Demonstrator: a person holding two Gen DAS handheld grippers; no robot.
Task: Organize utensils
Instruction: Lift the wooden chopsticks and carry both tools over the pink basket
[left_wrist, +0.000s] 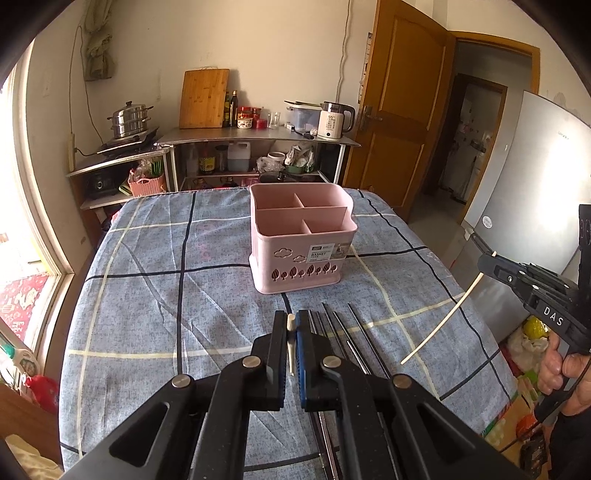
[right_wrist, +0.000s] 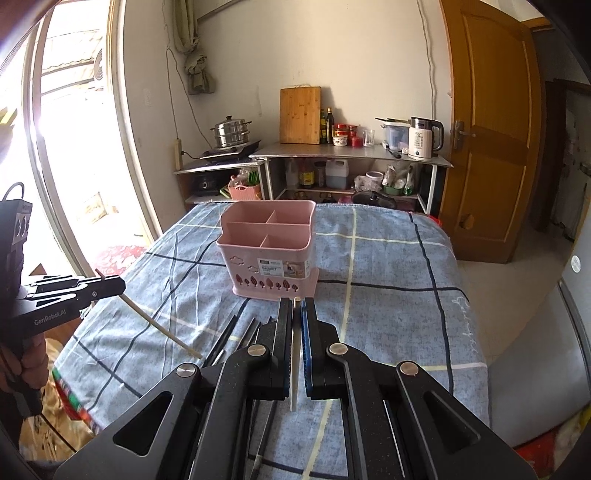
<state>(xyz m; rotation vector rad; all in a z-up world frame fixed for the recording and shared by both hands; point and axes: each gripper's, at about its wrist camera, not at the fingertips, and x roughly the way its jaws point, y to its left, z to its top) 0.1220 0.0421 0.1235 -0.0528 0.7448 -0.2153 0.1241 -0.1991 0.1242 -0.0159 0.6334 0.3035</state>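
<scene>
A pink utensil basket (left_wrist: 301, 240) with several empty compartments stands on the blue checked cloth; it also shows in the right wrist view (right_wrist: 269, 251). My left gripper (left_wrist: 291, 319) is shut on a cream chopstick (left_wrist: 291, 343), held above the cloth just short of the basket. My right gripper (right_wrist: 296, 304) is shut on another cream chopstick (right_wrist: 294, 362). In the left wrist view the right gripper (left_wrist: 491, 258) holds its chopstick (left_wrist: 443, 321) slanting down at the right. In the right wrist view the left gripper (right_wrist: 118, 286) holds its chopstick (right_wrist: 162, 326) at the left. Several dark metal chopsticks (left_wrist: 347, 336) lie on the cloth (right_wrist: 229, 338).
The table (left_wrist: 166, 295) is covered by the blue cloth. Behind it stands a metal shelf (left_wrist: 258, 134) with a kettle, a cutting board, jars and a steamer pot. A wooden door (left_wrist: 402, 110) is at the back right, a window at the left, a fridge (left_wrist: 532, 192) at the right.
</scene>
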